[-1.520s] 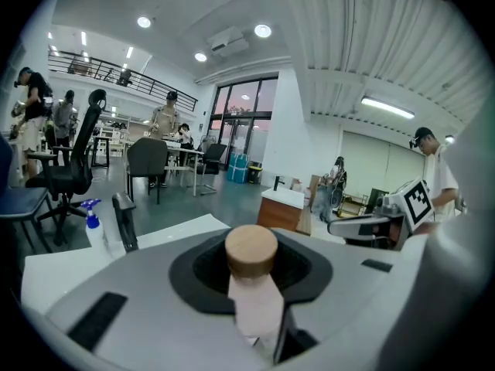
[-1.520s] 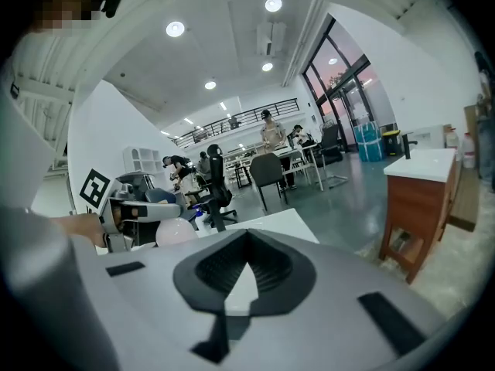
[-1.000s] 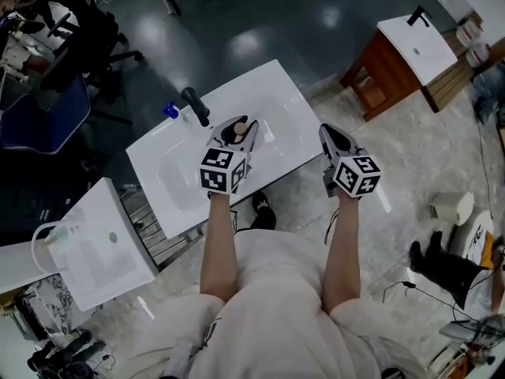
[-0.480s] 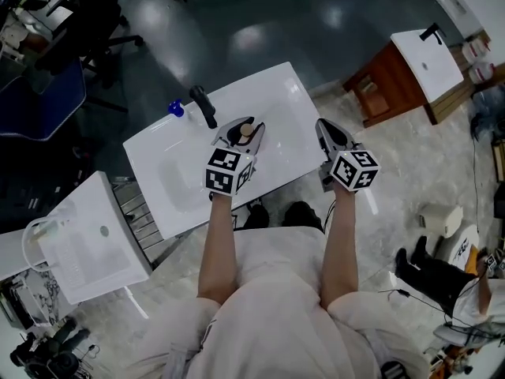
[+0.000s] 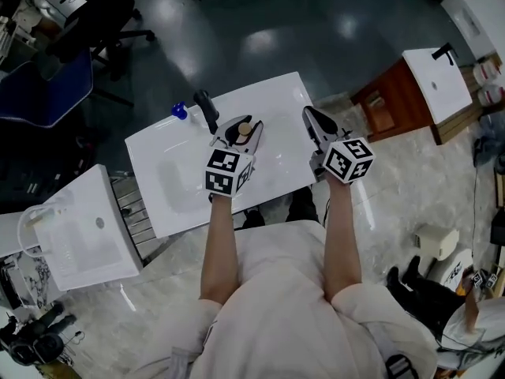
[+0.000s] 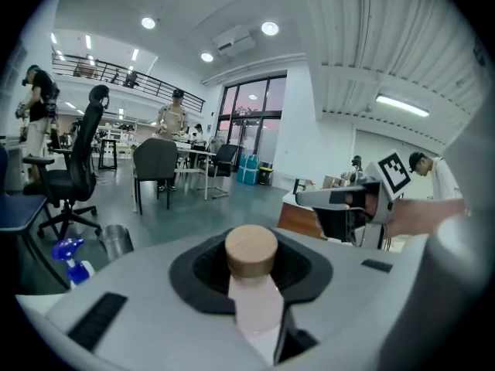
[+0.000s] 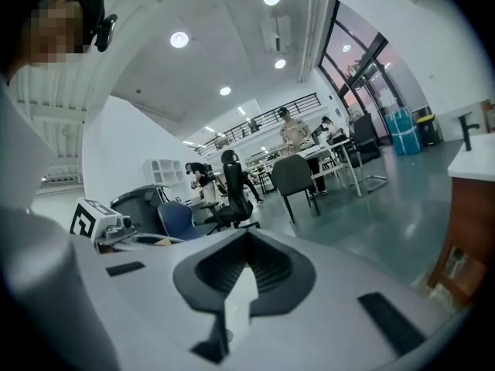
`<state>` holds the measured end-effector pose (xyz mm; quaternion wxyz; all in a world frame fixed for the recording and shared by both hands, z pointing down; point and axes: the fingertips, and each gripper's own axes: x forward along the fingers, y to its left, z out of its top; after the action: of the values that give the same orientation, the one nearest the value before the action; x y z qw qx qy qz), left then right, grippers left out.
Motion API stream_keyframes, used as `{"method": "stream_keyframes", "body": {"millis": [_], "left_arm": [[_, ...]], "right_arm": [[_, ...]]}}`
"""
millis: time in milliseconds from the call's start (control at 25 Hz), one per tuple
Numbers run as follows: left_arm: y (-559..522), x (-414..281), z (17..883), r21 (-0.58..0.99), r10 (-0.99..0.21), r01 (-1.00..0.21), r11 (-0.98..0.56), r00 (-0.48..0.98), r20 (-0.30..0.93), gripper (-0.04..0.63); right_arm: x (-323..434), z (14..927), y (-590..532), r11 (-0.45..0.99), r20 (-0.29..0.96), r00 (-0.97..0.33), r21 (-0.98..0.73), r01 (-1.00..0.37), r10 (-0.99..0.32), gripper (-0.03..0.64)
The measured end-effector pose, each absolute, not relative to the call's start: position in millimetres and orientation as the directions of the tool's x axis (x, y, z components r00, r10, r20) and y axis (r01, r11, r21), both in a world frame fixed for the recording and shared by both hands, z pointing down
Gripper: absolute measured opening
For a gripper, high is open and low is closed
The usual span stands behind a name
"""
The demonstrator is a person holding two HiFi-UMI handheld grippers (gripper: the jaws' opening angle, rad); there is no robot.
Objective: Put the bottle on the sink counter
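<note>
White sink counter (image 5: pixel 276 105) lies below the left gripper (image 5: pixel 241 125) clamping the bottle (image 6: pixel 250 253) (wooden cap), right gripper (image 5: pixel 309 114) closed empty.

Head view steeply down over sink counter (image 5: pixel 276 113); gripper views along jaws.

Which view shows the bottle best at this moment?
The left gripper view: the bottle, wooden cap and pale pink body, fills the centre, clamped in the left tongs. The head view shows only its small cap from above; the right gripper view doesn't clearly show it.
</note>
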<state>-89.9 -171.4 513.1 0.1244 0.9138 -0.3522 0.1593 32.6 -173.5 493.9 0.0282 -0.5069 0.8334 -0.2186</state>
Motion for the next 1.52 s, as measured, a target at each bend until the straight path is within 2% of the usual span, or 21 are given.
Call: {"method": "stream_keyframes", "body": {"millis": [160,560,1080,1520], "left_arm": [[-191.7,-91.1,507.4,0.082,-0.67,-0.743,-0.664,0.64,0.376,0.106],[-228.2,-87.1,514.1,0.045,-0.771,-0.849,-0.526,0.498,0.396,0.106],[-264.3,-46.5,574.3,0.02,-0.69,-0.792,-0.611,0.544,0.478,0.106],[-297.8,-31.9,604.9,0.019,-0.633,-0.741,-0.671,0.586,0.507,0.106]], "right_arm": [[30.2,483.8,-200.0,0.472,0.116,-0.567,-0.433,-0.767,-0.815,0.005],[46.8,499.8,-249.8,0.552,0.152,-0.664,-0.438,-0.71,-0.732,0.005],[43.8,553.5,-250.3,0.577,0.287,-0.703,-0.414,-0.704,-0.651,0.005],[60.0,570.3,-237.8,0.536,0.346,-0.656,-0.386,-0.751,-0.671,0.005]]}}
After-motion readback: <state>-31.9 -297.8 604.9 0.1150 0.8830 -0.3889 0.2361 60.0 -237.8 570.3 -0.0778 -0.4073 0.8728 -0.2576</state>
